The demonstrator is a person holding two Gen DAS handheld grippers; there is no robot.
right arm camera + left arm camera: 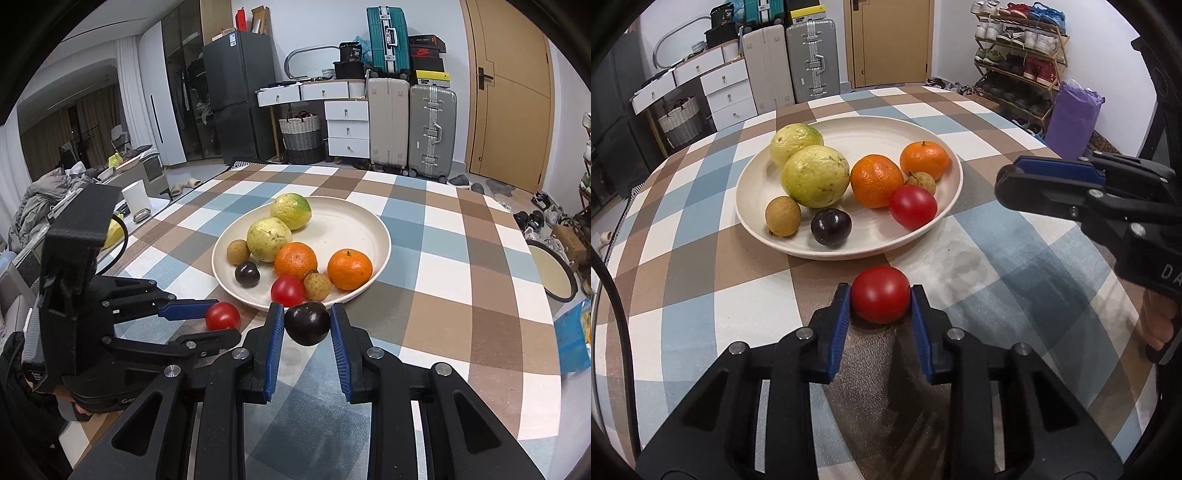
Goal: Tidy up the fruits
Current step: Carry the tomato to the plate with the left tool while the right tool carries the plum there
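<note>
The left gripper (881, 295) clamps a tomato (880, 294) just before the plate (945, 206). The right gripper (307, 325) clamps a dark plum (307, 322) at the plate's near rim.

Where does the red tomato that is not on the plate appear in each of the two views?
Left wrist view: low centre, the red tomato sits between the blue pads of the left tool, just in front of the plate.
Right wrist view: left of centre, the tomato sits at the tip of the left tool, beside the plate's near rim.
Shared landmark: the cream plate, holding a second tomato in both views.
</note>
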